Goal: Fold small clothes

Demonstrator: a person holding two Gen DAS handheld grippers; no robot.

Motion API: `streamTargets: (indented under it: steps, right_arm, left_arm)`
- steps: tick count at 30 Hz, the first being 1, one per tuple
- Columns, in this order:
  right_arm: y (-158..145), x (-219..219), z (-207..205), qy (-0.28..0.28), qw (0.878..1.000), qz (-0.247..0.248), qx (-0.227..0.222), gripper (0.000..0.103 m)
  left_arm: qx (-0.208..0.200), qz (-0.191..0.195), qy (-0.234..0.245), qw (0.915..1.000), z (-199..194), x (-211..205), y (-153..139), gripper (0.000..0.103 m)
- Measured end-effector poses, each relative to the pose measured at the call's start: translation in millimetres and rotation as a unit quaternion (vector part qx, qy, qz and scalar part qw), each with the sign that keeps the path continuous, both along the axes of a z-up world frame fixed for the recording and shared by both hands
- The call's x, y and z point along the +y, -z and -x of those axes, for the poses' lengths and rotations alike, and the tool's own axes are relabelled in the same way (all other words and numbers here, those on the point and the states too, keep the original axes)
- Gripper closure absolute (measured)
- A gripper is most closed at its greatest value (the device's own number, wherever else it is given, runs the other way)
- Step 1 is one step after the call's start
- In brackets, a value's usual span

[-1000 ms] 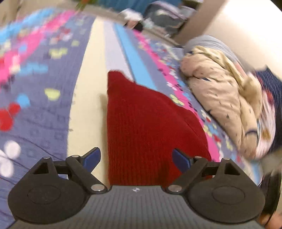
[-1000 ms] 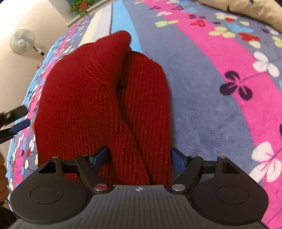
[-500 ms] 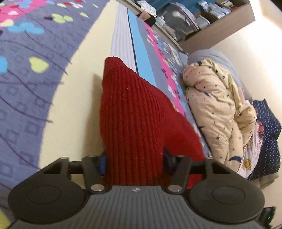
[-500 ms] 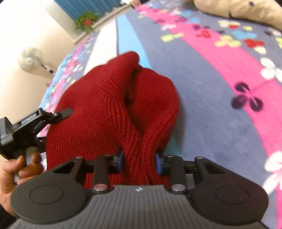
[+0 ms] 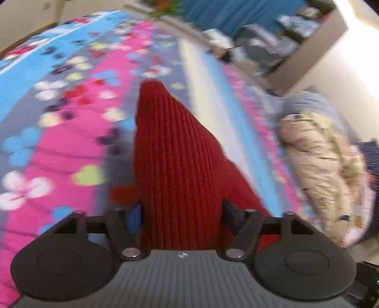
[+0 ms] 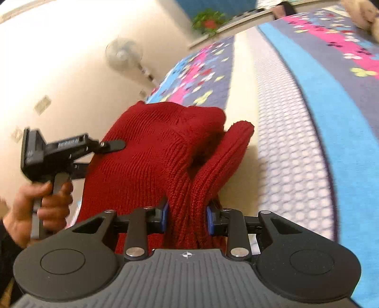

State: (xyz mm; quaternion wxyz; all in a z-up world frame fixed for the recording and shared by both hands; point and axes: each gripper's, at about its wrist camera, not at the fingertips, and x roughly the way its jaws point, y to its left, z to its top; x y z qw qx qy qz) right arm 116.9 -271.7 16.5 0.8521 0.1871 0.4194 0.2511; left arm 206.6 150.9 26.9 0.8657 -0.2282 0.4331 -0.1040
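Observation:
A red ribbed knit garment (image 5: 175, 161) is held up off the flowered bedspread (image 5: 71, 132) by both grippers. My left gripper (image 5: 181, 214) is shut on one edge of it, the knit filling the gap between the blue pads. My right gripper (image 6: 187, 219) is shut on a bunched edge of the same garment (image 6: 156, 151), which hangs in folds ahead of it. The left gripper (image 6: 71, 151) and the hand holding it show at the left of the right wrist view, clamped on the garment's side.
A heap of beige and dark clothes (image 5: 324, 161) lies at the right of the bed. Shelves with stored items (image 5: 272, 45) stand beyond the bed. A standing fan (image 6: 125, 54) and a wall are at the bed's left side. A potted plant (image 6: 208, 20) sits far back.
Both grippers closed on the garment and have lifted it off the bedspread. The views have swung, and the garment now hangs bunched between the two grippers.

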Motion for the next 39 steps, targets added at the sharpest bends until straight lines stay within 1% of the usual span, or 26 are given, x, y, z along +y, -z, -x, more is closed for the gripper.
streamTargets:
  steps: [2,3,4,6,8,9,11,12,13,15,16,17,18,20,22,23,24,26,27,29,30,31,33,35,37,39]
  right_arm:
    - [15,7,-4,0.002,0.999,0.024,0.032,0.072]
    - [25,7,-6,0.001,0.998,0.029,0.051,0.071]
    - [31,5,-5,0.006,0.998,0.028,0.062,0.071]
    - [34,3,-5,0.018,0.997,0.035,0.069,0.071]
    - [33,2,-4,0.017,0.997,0.027,0.065,0.071]
    - [32,3,-1,0.014,0.998,0.032,0.058,0.071]
    - [34,7,1,0.01,0.998,0.044,0.047,0.068]
    - [34,7,4,0.01,0.998,0.046,0.046,0.064]
    - [35,5,6,0.01,0.998,0.046,0.047,0.061]
    - [31,6,11,0.011,0.998,0.049,0.049,0.054]
    - [27,4,16,0.014,0.998,0.051,0.046,0.053]
    - [25,4,21,0.012,0.998,0.054,0.043,0.05]
    - [23,5,24,0.007,0.998,0.058,0.039,0.048]
    - [21,8,32,-0.009,0.996,0.077,0.033,0.047]
    - [28,11,35,-0.019,0.994,0.099,0.043,0.048]
    - [32,12,36,-0.023,0.993,0.106,0.05,0.062]
    - [34,13,37,-0.022,0.992,0.111,0.052,0.067]
    - [30,12,41,-0.018,0.992,0.118,0.04,0.076]
    - [27,10,42,-0.014,0.992,0.116,0.039,0.077]
    - [24,6,44,-0.002,0.993,0.109,0.045,0.077]
    - [24,4,45,0.003,0.993,0.109,0.048,0.073]
    - [23,4,47,0.012,0.992,0.115,0.049,0.068]
    - [21,6,49,0.035,0.988,0.145,0.043,0.039]
    - [14,8,59,0.055,0.983,0.175,0.022,0.035]
    - [4,10,69,0.063,0.979,0.193,-0.003,0.036]
    - [-11,14,86,0.074,0.97,0.226,-0.05,0.037]
  left_arm:
    - [0.008,-0.05,-0.038,0.998,8,12,-2,0.026]
    - [-0.008,-0.055,-0.037,0.9978,18,16,-9,0.027]
    - [-0.025,-0.052,-0.028,0.9979,29,17,-17,0.027]
    - [-0.044,-0.056,0.014,0.9974,52,8,-27,0.035]
    - [-0.068,-0.097,0.052,0.9916,77,-16,-29,0.042]
    - [-0.074,-0.119,0.063,0.9881,85,-28,-23,0.043]
    - [-0.045,-0.183,0.093,0.9775,91,-54,11,0.041]
    - [-0.035,-0.216,0.094,0.9713,95,-59,27,0.036]
    - [-0.037,-0.225,0.082,0.9703,101,-60,31,0.036]
    - [-0.053,-0.207,0.068,0.9746,113,-60,14,0.037]
    - [-0.076,-0.193,0.067,0.9761,123,-58,3,0.036]
    - [-0.099,-0.181,0.068,0.9761,136,-57,-7,0.029]
    - [-0.105,-0.179,0.07,0.9758,144,-57,-11,0.024]
    - [-0.075,-0.183,0.081,0.977,152,-62,-1,0.024]
    - [0.018,-0.18,0.099,0.9785,149,-67,30,0.027]
    - [0.034,-0.174,0.092,0.9798,149,-67,39,0.028]
    - [0.034,-0.167,0.088,0.9814,149,-68,37,0.032]
    - [0.021,-0.159,0.084,0.9836,153,-66,28,0.033]
    - [0.017,-0.154,0.077,0.9849,158,-66,25,0.033]
    - [0.004,-0.164,0.063,0.9844,167,-68,14,0.031]
    - [-0.013,-0.18,0.057,0.9819,173,-72,8,0.025]
    - [-0.042,-0.202,0.053,0.977,184,-78,-1,0.021]
    - [-0.093,-0.234,0.055,0.9661,200,-88,-16,0.009]
    - [-0.133,-0.253,0.063,0.956,221,-99,-21,0.006]
    - [-0.161,-0.265,0.07,0.948,241,-110,-27,0.006]
    - [-0.183,-0.279,0.065,0.9406,256,-117,-30,0.006]
